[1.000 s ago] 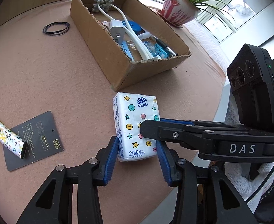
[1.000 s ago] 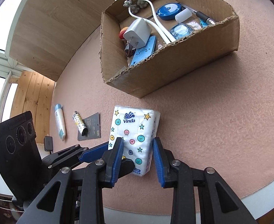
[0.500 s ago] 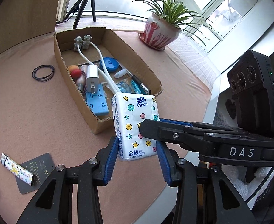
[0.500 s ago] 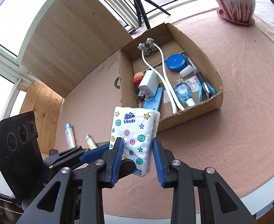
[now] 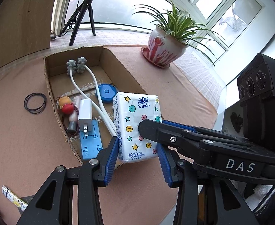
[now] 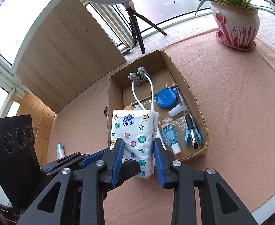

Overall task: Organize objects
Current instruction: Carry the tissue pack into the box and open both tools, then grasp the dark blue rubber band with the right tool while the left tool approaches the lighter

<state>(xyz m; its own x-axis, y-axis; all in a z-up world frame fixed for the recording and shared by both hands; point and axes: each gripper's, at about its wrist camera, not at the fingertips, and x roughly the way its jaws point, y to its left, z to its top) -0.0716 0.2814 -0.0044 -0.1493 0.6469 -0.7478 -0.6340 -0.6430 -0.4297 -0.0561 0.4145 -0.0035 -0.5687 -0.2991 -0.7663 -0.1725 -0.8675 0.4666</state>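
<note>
A white Vinda tissue pack (image 5: 137, 123) (image 6: 131, 131) with coloured dots and stars hangs in the air over the near end of an open cardboard box (image 5: 50, 93) (image 6: 192, 97). My left gripper (image 5: 137, 161) is shut on the pack's lower sides. My right gripper (image 6: 138, 157) grips the same pack from the other direction, and its black finger crosses the pack's face in the left wrist view. The box holds a white charger (image 5: 85, 112) with its cable, a blue round case (image 5: 106, 93), a blue stand (image 5: 89, 140), a pen (image 6: 189, 121) and a small bottle (image 6: 170, 136).
A potted plant (image 5: 163, 52) (image 6: 234, 26) stands at the far right of the pink table. Black hair ties (image 5: 34, 103) lie left of the box, a patterned lighter (image 5: 13, 200) lies near left, and a small tube (image 6: 59, 150) sits beyond. A tripod (image 5: 81, 18) and a wooden board (image 6: 66, 46) stand behind.
The tissue pack has risen off the table with both grippers and moved forward, from in front of the box to above its near end.
</note>
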